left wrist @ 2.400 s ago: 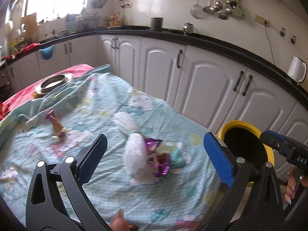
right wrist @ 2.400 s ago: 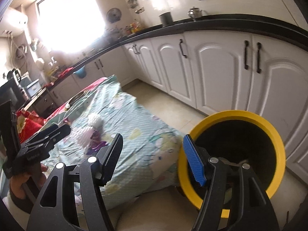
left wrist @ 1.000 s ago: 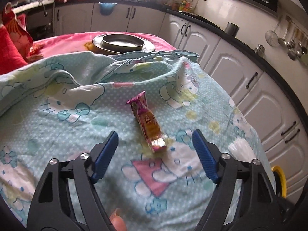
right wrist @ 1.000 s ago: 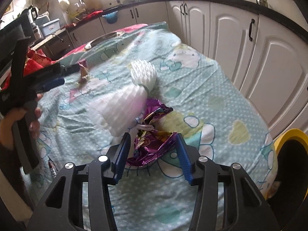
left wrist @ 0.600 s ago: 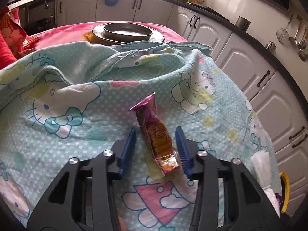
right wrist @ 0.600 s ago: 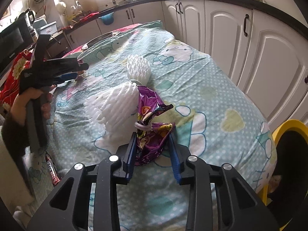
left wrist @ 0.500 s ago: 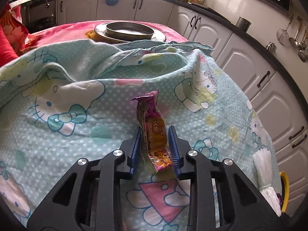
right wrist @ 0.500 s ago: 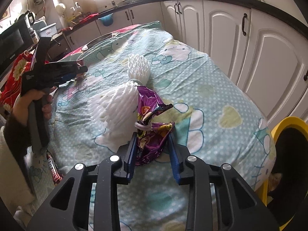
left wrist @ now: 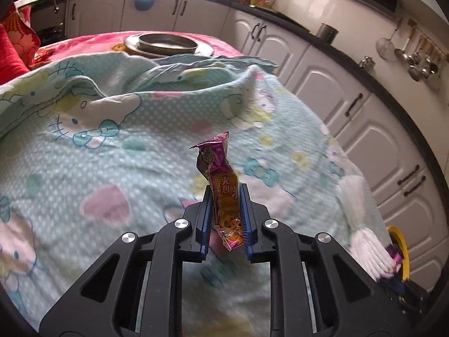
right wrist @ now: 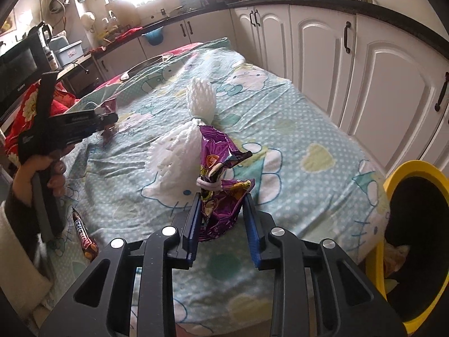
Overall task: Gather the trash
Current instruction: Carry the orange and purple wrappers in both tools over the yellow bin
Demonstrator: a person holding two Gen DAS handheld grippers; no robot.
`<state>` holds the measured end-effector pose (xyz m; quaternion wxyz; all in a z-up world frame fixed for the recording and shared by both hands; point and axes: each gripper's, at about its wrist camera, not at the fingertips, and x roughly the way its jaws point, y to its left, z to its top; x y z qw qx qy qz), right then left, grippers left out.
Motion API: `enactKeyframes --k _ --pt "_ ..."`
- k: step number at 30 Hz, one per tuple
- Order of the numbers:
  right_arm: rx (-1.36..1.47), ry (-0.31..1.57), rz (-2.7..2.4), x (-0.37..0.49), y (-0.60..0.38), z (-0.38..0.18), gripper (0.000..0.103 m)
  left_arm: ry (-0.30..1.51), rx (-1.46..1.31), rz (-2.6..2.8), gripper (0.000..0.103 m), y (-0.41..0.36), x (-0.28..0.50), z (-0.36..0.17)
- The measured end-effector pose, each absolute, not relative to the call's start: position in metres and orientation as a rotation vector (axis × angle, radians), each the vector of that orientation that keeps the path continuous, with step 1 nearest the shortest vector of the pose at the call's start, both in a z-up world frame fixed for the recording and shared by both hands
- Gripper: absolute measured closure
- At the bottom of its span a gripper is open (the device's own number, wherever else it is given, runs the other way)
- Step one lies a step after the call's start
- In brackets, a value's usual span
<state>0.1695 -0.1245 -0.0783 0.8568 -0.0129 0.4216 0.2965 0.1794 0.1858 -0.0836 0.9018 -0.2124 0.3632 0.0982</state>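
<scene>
Both of the person's tools are clamped on litter above a cartoon-print sheet [left wrist: 84,168] spread over a bed in a kitchen: the left hand-held gripper [left wrist: 226,219], its jaws having just been closing, pinches a slim pink-and-orange snack wrapper [left wrist: 221,188] that stands up between the blue pads, while the right hand-held gripper [right wrist: 223,219] grasps a crumpled purple foil bag [right wrist: 219,193]. The purple bag looks knotted or tangled with a white foam fruit net [right wrist: 179,151] lying against it, so a lift risks dragging the net along, or tearing loose and dropping one of the two short of the bin. The slim wrapper is held only along its lower part; thin, slick film like that could slide out during a swing across the bed. The yellow-rimmed bin [right wrist: 409,168] stands on the floor off the near right corner of the bed, close to the right tool but well away from the left one, and the overhanging sheet edge lies between. Another wrapper [right wrist: 84,238] rests on the sheet near the left hand [right wrist: 42,174], not yet collected. A metal pan [left wrist: 168,43] sits on a pink cover at the far end, clear of the work; white cabinets [right wrist: 393,90] line the wall beyond.
</scene>
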Motion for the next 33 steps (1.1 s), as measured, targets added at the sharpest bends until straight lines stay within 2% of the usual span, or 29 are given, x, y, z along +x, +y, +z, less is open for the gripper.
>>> enactKeyframes --k 16,33 --pt "-0.010 0.819 0.604 0.160 -0.163 -0.048 0.076 0.647 -0.336 0.067 0.091 0.117 0.149 -0.031" --pt "0.051 0.764 0.531 0.153 -0.218 -0.026 0.076 0.612 -0.250 -0.062 0.091 0.052 0.148 -0.008"
